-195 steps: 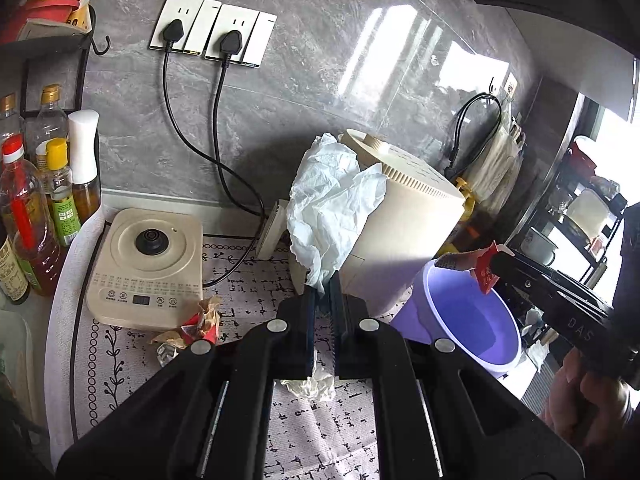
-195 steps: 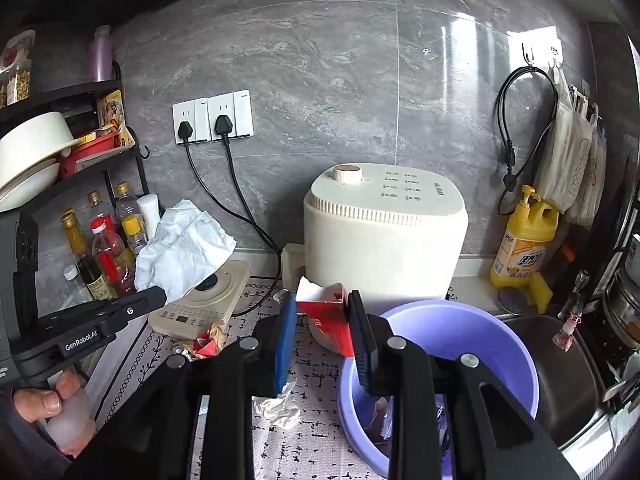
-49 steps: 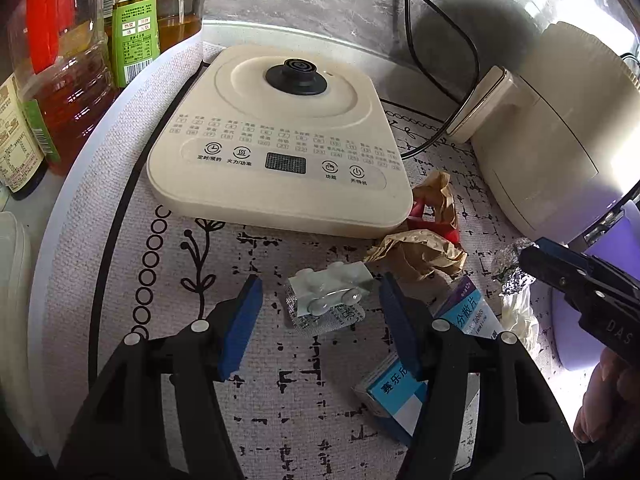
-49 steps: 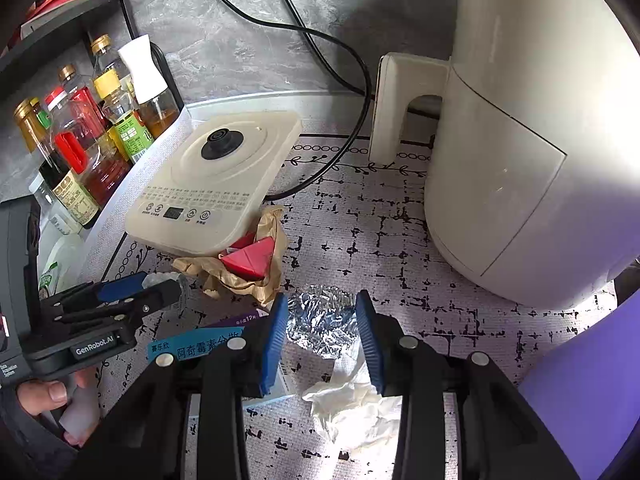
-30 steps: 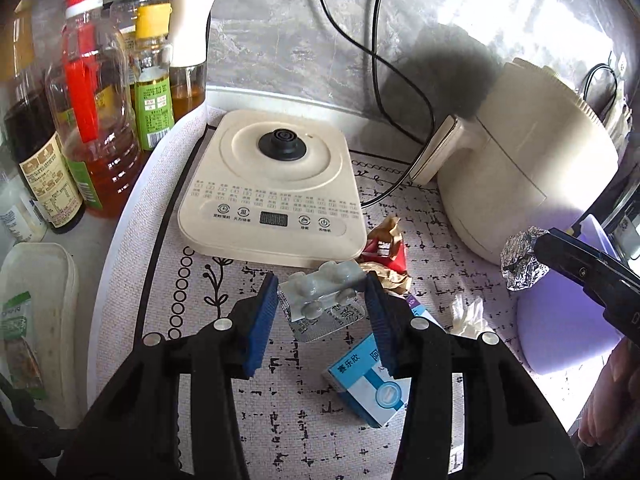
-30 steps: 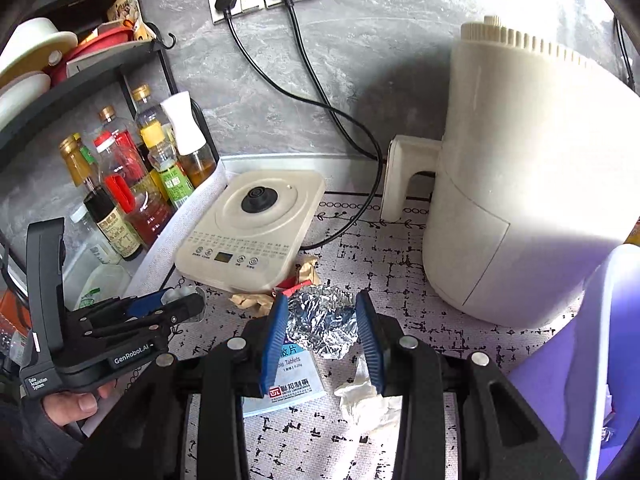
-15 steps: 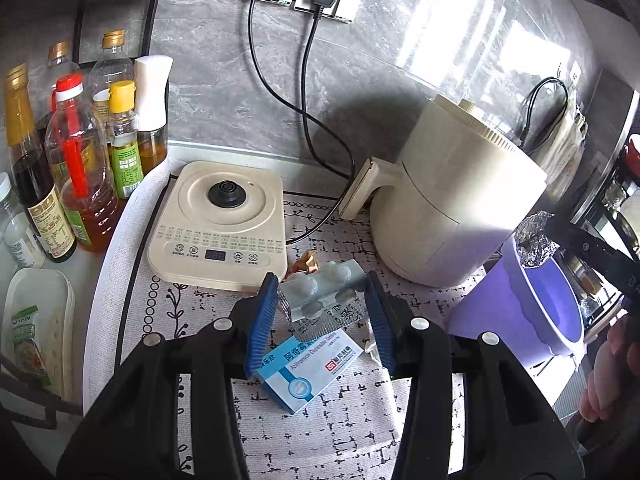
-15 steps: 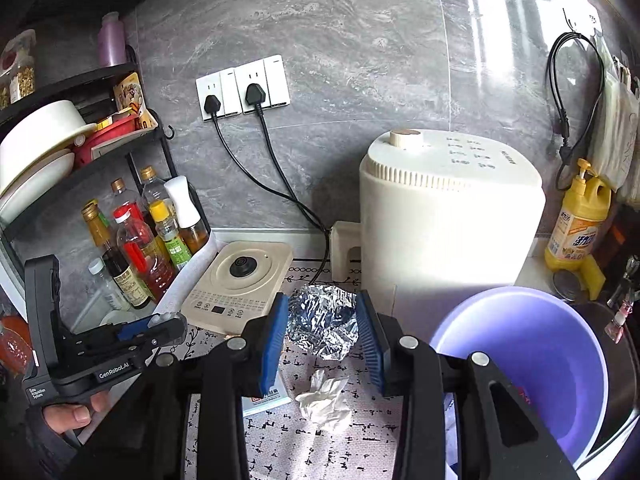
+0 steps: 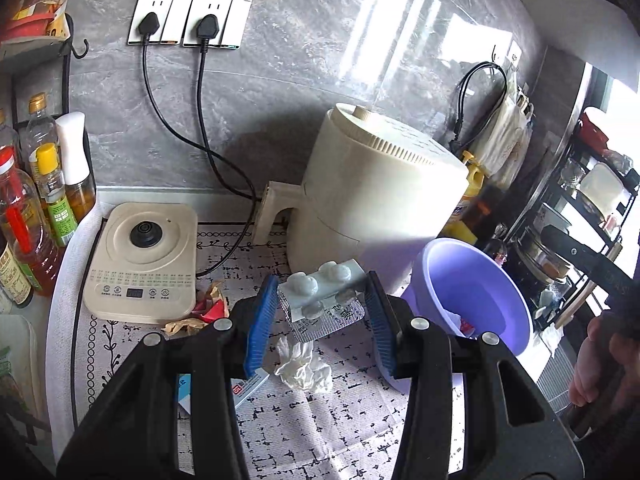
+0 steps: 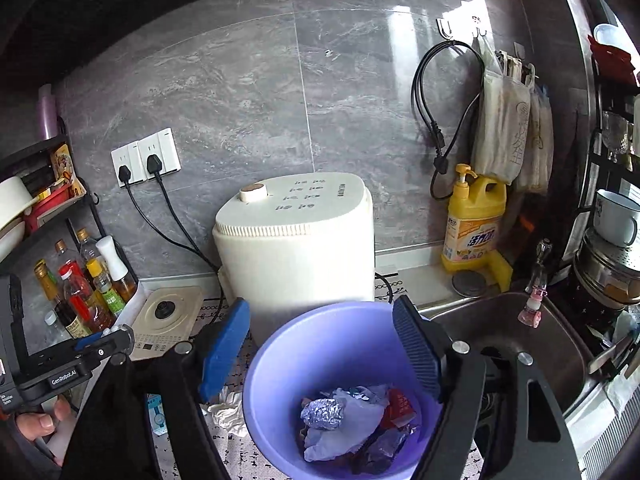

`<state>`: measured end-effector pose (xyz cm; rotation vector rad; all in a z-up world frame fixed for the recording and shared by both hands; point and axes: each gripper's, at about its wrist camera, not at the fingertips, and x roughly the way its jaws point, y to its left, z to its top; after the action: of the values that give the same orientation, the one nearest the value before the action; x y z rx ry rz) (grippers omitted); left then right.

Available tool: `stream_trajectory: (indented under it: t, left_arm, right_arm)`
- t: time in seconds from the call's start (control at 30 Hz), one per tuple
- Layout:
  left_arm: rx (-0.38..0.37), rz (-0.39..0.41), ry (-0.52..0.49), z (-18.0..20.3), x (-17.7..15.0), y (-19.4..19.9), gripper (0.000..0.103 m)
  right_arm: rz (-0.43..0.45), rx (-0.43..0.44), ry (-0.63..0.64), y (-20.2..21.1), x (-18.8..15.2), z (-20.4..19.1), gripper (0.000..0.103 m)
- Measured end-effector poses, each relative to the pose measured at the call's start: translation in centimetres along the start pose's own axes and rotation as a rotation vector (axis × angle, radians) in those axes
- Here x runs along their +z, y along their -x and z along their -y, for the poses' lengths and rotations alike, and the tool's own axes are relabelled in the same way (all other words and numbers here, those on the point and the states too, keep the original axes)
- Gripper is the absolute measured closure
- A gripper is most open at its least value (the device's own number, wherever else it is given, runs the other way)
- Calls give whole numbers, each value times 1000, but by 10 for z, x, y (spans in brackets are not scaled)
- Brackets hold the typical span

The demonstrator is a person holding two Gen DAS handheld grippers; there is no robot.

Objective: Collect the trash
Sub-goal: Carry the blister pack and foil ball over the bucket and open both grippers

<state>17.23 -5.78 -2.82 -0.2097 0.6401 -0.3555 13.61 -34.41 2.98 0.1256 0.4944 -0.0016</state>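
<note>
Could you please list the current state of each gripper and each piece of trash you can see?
left gripper: shut on the blister pack, held above the mat.
right gripper: open, empty, above the purple bin.
foil ball: lying in the bin.
crumpled tissue: on the mat.
medicine box: on the mat.
brown and red wrapper: on the mat.

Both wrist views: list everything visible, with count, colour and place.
bin: one, purple, right of mat, holds trash
foil ball: one, silver, in bin
blister pack: one, silver, in left gripper
tissue: one, white, on mat
box: one, blue-white, on mat
wrapper: one, brown-red, by cooker
cooker: one, cream, mat's left
air fryer: one, cream, behind bin
soap: one, yellow, by sink
left gripper: shut on pack
right gripper: open over bin
</note>
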Motion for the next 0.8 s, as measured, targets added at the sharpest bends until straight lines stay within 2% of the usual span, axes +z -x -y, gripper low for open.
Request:
stream_trajectory:
  t: [0.57,0.8]
  left_arm:
    - [-153,-27,-143,112,5,-28,58]
    - [-208,-59,-189,155,-2,-45,58]
  right_arm:
    - [1,-106,-119,47,-27,89,11]
    - [-10,-149,-159,64,-42,121,10]
